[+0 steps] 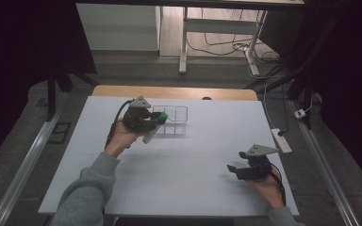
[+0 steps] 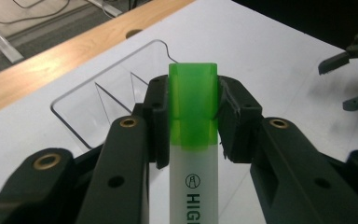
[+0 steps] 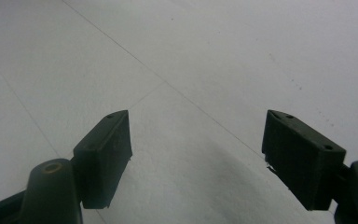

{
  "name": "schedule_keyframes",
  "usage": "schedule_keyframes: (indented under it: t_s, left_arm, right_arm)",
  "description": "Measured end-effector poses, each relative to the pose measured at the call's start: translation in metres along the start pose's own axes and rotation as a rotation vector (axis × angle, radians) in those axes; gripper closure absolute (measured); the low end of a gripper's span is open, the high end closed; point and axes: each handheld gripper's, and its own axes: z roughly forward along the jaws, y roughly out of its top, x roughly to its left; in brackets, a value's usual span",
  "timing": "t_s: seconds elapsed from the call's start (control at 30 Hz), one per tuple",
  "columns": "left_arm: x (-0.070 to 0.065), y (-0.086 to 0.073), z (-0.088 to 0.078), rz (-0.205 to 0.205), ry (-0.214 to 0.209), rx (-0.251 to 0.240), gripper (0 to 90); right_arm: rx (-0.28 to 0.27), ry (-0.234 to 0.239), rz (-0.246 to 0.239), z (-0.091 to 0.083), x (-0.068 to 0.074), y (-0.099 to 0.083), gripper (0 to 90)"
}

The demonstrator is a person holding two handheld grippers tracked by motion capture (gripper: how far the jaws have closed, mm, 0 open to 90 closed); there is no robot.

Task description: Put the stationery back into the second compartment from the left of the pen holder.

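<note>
While the green-capped highlighter (image 2: pixel 193 140) sits clamped between the pads of the left tool (image 2: pixel 192 116), it hangs above the desk (image 1: pixel 193 155) just at the near edge of the clear plastic organiser tray (image 2: pixel 81 105), its cap pointing toward the tray's divided compartments. The pads press on the translucent green cap and the top of the white barrel, not on the barrel's middle, so most of the pen's length trails back under the tool toward the hand.

From the high view the left tool (image 1: pixel 143 118) hovers beside the tray (image 1: pixel 176 110), which stands toward the far side of the white desk. The right tool (image 1: pixel 238 170) rests low near the desk's right front, well apart from both, its jaws standing wide with nothing between them.

I'd judge the grip the weak point. Held by the cap alone, the pen could pivot, or the cap could pull loose and drop the barrel. The tray is light and has thin dividers; if the pen comes in tilted, its end may catch a wall and push the tray along the desk, and no other tool is steadying it. A release too high could also let the highlighter bounce out.
</note>
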Motion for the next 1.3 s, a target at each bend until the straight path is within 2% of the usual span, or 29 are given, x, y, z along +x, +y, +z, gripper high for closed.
schedule_keyframes:
  t_s: [0.37,0.53,0.67,0.87,0.97,1.3]
  left_arm:
    - [0.009,0.016,0.011,-0.002,0.005,-0.013,66.6]
    - [0.012,0.021,0.014,0.004,0.029,-0.009,66.6]
    - [0.014,0.025,0.017,0.001,0.030,-0.006,66.6]
    - [0.018,0.030,0.017,-0.013,0.034,-0.027,66.6]
    - [0.021,0.032,0.020,-0.009,0.051,-0.021,66.6]
    - [0.028,0.042,0.027,-0.032,0.053,-0.031,66.5]
  right_arm:
    - [0.015,-0.005,-0.005,0.001,0.000,0.000,23.7]
    - [0.012,-0.004,-0.001,0.002,-0.001,-0.001,23.7]
    - [0.015,-0.004,-0.001,0.002,-0.001,-0.001,23.7]
    - [0.011,-0.002,0.002,0.002,-0.001,-0.001,23.7]
    - [0.012,-0.005,0.001,0.002,-0.001,-0.001,23.7]
    - [0.016,-0.004,0.006,0.003,-0.001,-0.001,23.7]
